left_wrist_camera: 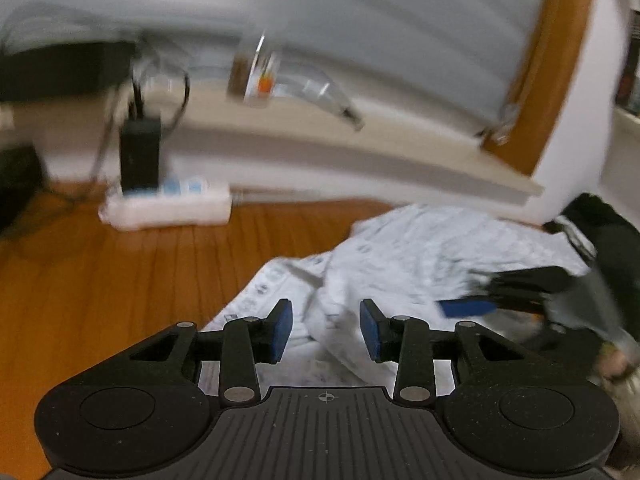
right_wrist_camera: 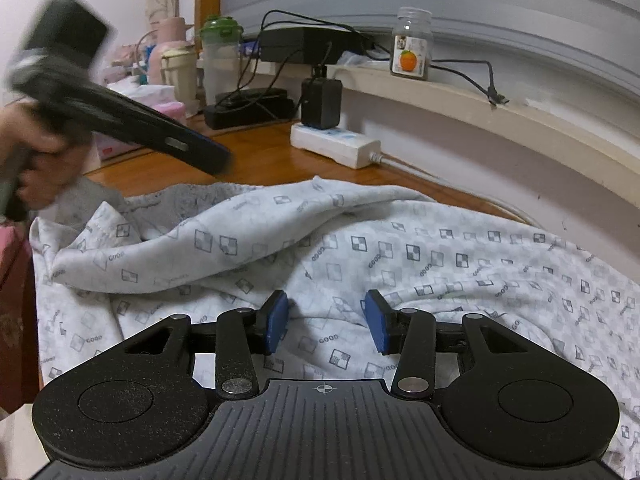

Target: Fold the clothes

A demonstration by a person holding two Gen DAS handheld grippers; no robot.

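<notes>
Rumpled patterned garment (right_wrist_camera: 360, 248) across lower frame on wooden worktop (left_wrist_camera: 120, 272). Left gripper (left_wrist_camera: 326, 326) and right gripper (right_wrist_camera: 326, 322) jaws parted, holding nothing. Best pinched at an edge, likely.

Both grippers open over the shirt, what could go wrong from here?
1. The shirt lies bunched in thick ridges; the right gripper may pinch several layers rather than one edge.
2. The left gripper view is motion-blurred, so its grasp could miss.
3. The power strip and its cable sit just behind the shirt; dragged cloth may snag them.
</notes>
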